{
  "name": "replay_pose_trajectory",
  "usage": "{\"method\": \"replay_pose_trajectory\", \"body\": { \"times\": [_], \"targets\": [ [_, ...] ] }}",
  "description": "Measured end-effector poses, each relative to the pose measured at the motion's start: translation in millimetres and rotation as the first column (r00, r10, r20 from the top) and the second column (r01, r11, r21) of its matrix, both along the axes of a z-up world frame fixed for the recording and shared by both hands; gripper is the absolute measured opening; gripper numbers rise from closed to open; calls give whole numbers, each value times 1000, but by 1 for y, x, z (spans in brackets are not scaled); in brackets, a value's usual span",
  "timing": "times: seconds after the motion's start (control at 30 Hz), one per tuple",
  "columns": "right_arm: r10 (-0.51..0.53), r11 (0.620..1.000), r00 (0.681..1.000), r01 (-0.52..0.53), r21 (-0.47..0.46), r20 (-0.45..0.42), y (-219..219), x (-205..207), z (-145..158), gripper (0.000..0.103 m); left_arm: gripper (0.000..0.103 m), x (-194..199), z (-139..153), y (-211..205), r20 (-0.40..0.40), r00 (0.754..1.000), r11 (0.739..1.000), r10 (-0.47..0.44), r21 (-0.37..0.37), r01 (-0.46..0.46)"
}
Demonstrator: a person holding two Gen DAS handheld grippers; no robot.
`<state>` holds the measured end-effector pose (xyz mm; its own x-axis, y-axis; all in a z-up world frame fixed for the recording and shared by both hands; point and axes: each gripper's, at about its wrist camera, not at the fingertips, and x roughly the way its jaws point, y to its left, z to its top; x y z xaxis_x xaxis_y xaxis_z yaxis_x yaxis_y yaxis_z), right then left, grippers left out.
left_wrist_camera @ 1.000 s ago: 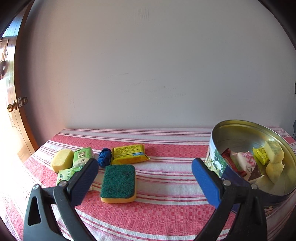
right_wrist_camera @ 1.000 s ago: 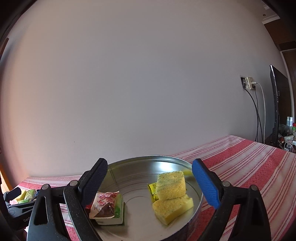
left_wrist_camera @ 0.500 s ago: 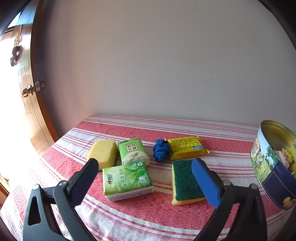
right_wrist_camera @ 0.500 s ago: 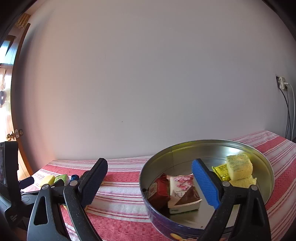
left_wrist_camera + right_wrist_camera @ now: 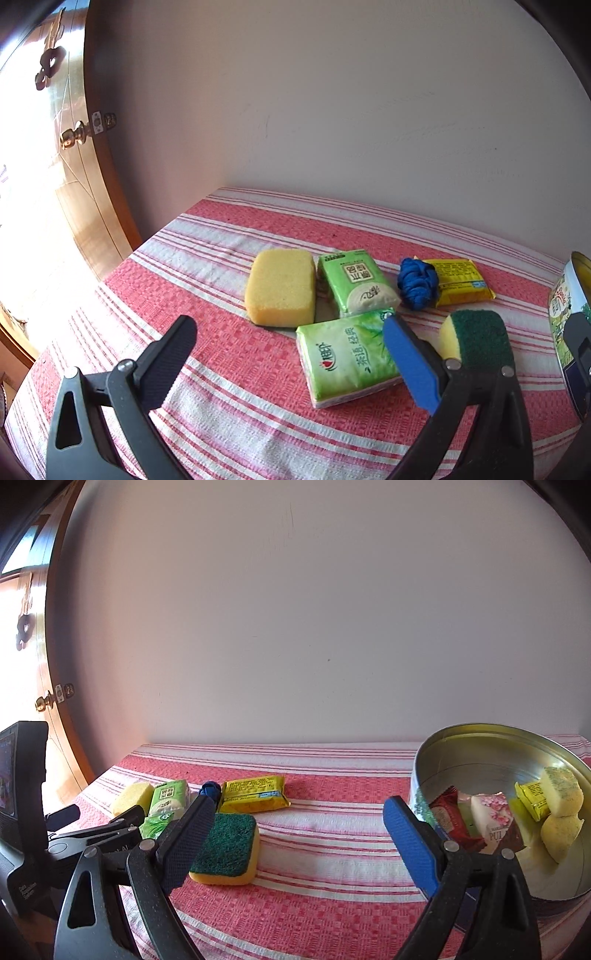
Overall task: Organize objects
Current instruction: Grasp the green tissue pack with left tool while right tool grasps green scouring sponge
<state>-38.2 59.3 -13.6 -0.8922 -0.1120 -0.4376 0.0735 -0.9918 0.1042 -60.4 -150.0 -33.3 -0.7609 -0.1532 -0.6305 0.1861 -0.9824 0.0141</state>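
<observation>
Striped tablecloth [image 5: 332,834] lies bare between scrub sponge [image 5: 225,849] and tin [image 5: 491,760]; both tools gape wide, empty.

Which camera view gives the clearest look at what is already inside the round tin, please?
The right wrist view: it looks down into the round tin, showing sponge pieces and wrapped packets inside. The left wrist view catches only a sliver of the tin's printed outer wall at the right edge, contents hidden.

The right tool [image 5: 295,834] is held wide open and empty above the striped worktop [image 5: 332,849], between a green-topped sponge [image 5: 225,849] and a round tin [image 5: 509,812].
</observation>
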Motion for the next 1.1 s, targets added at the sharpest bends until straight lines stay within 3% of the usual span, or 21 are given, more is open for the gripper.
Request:
{"method": "replay_pose_trajectory", "body": {
  "times": [0.17, 0.37, 0.47, 0.53, 0.6, 0.77, 1.0, 1.1],
  "targets": [
    [41, 999, 990, -45, 28, 135, -27, -29, -17, 94, 102, -7, -8, -17, 48, 998, 998, 39, 39, -41],
    [109, 993, 944, -120, 19, 312, -50, -60, -41, 92, 102, -10, -6, -24, 48, 997, 996, 57, 60, -60],
    [126, 988, 907, -151, 31, 403, -58, -74, -56, 76, 102, -10, -8, -23, 52, 998, 996, 45, 76, -49],
    [123, 988, 912, -149, 37, 393, -58, -73, -56, 61, 102, -12, -8, -19, 52, 998, 996, 18, 85, -23],
    [124, 989, 914, -144, 23, 386, -55, -71, -56, 58, 102, -13, -7, -12, 53, 999, 996, -6, 85, 2],
    [62, 998, 944, -50, -46, 324, -21, -59, -48, 57, 102, -16, -10, 13, 74, 995, 995, -69, 73, 64],
    [18, 1000, 968, -17, -6, 251, 9, -41, -37, 57, 102, -35, -21, 46, 172, 983, 997, -68, -28, 74],
    [12, 1000, 974, -13, 5, 227, 16, -37, -34, 57, 96, -43, -29, 50, 234, 971, 997, -51, -45, 63]
  ]
}}
